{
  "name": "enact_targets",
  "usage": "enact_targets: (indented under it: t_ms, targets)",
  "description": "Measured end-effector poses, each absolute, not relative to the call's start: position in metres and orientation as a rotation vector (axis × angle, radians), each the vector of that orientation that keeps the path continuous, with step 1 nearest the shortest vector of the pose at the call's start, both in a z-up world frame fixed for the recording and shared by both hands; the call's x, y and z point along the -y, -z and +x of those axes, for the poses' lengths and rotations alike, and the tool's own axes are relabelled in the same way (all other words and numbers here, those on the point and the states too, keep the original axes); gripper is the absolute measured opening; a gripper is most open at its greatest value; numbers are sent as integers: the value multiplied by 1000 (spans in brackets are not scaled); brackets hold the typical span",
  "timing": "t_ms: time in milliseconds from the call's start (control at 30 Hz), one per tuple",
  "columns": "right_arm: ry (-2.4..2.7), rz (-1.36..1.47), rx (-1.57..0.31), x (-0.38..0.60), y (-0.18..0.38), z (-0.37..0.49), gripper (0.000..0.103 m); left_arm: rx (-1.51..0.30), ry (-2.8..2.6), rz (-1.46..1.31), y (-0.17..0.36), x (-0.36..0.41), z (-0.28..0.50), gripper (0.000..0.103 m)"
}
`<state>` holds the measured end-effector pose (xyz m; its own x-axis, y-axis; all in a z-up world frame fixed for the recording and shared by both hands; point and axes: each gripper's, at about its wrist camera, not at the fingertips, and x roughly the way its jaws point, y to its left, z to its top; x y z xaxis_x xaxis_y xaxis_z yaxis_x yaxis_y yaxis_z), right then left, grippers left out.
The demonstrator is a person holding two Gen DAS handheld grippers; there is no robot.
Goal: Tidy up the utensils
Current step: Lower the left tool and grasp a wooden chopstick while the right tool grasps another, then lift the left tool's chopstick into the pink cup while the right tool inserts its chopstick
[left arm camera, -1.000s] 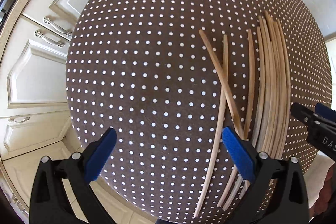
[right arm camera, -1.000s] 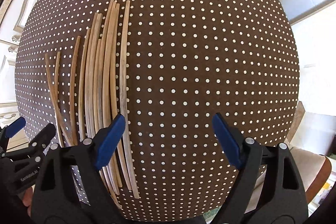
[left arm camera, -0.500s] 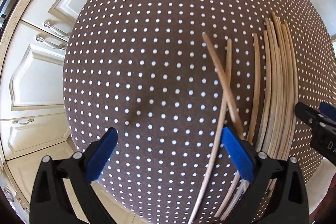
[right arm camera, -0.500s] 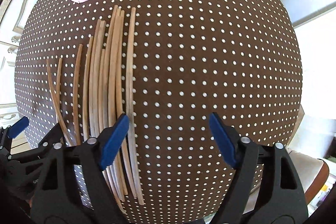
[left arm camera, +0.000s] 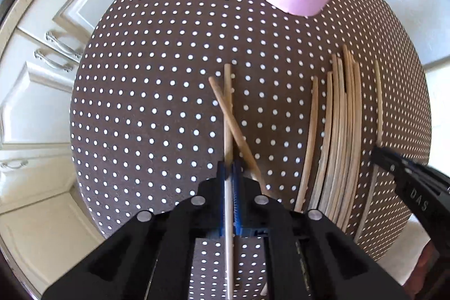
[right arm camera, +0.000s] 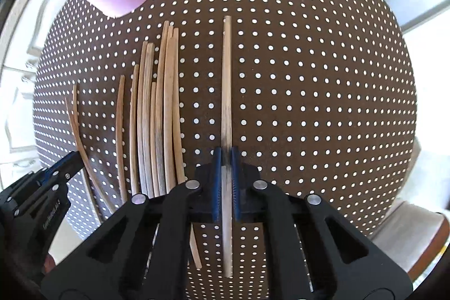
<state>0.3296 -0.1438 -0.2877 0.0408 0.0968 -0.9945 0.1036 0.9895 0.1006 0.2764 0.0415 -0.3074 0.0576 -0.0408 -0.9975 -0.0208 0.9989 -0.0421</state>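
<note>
Clamping one chopstick (left arm camera: 228,114) each, left tongs (left arm camera: 230,167) and right tongs (right arm camera: 224,156) grip above the dotted table (right arm camera: 309,103)

Both claws shut: left claw (left arm camera: 230,170) & right claw (right arm camera: 225,159) each pinching 1 chopstick (right arm camera: 226,80).

Left gripper (left arm camera: 230,173): body was matte black plastic, built as two angular arms with triangular cut-outs. Four round silver rivets or screw heads sat across the top of the arms. Finger pads (left arm camera: 222,179) were blue with a ribbed inner face.

Right gripper (right arm camera: 225,159): same build, black frame, triangular cut-outs, four silver fasteners in a row, blue ribbed pads (right arm camera: 216,173).

Seen side-on from the left wrist camera, the right gripper's black body carried white lettering, legible only as "DAS". From the right wrist camera, the left gripper's side showed small silver screws and a line of white print too blurred to read.
</note>
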Motion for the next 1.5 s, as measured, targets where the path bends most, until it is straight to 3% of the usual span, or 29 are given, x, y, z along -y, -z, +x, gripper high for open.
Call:
enact_targets:
  t_ms: [267, 933, 1500]
  targets:
    - [40, 216, -1505, 171, 274, 335, 7, -1477, 1, -41, 293, -48, 289, 6]
    - [-2, 303, -1269, 230, 169, 347, 7, -1233, 2, -29, 196, -41, 284, 6]
    - [-73, 351, -869, 218, 48, 397, 7, -838, 42, -80, 76, -29, 330, 6]
